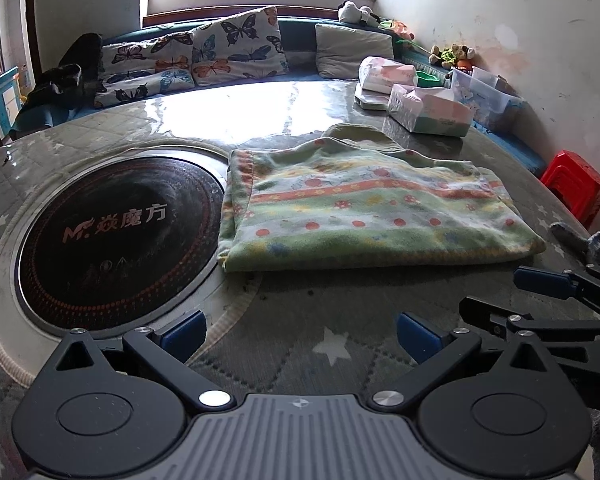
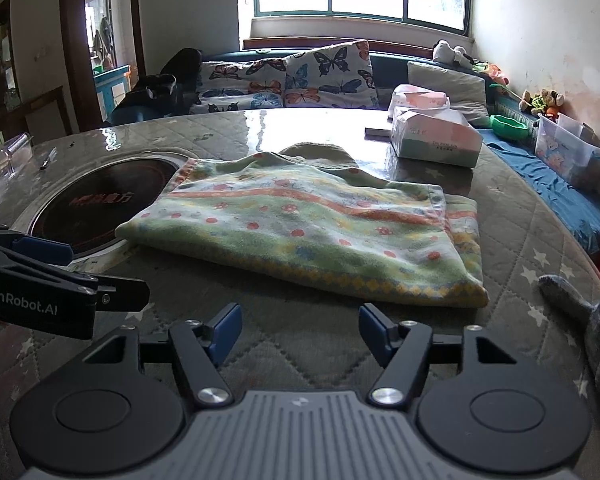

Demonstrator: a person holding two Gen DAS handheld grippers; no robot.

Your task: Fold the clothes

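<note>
A green fleece garment (image 1: 364,208) with orange bands and red dots lies folded flat on the table; it also shows in the right wrist view (image 2: 312,232). My left gripper (image 1: 300,334) is open and empty, hovering over the table short of the garment's near edge. My right gripper (image 2: 300,330) is open and empty too, just short of the garment's near edge. The right gripper also shows at the right in the left wrist view (image 1: 556,292). The left gripper also shows at the left in the right wrist view (image 2: 44,276).
A round black induction cooktop (image 1: 112,236) is set in the quilted table (image 1: 308,356) left of the garment. Tissue packs (image 1: 428,110) stand behind it. A grey cloth (image 2: 596,320) lies at the right edge. A red stool (image 1: 576,186) and a cushioned bench (image 1: 204,52) stand beyond.
</note>
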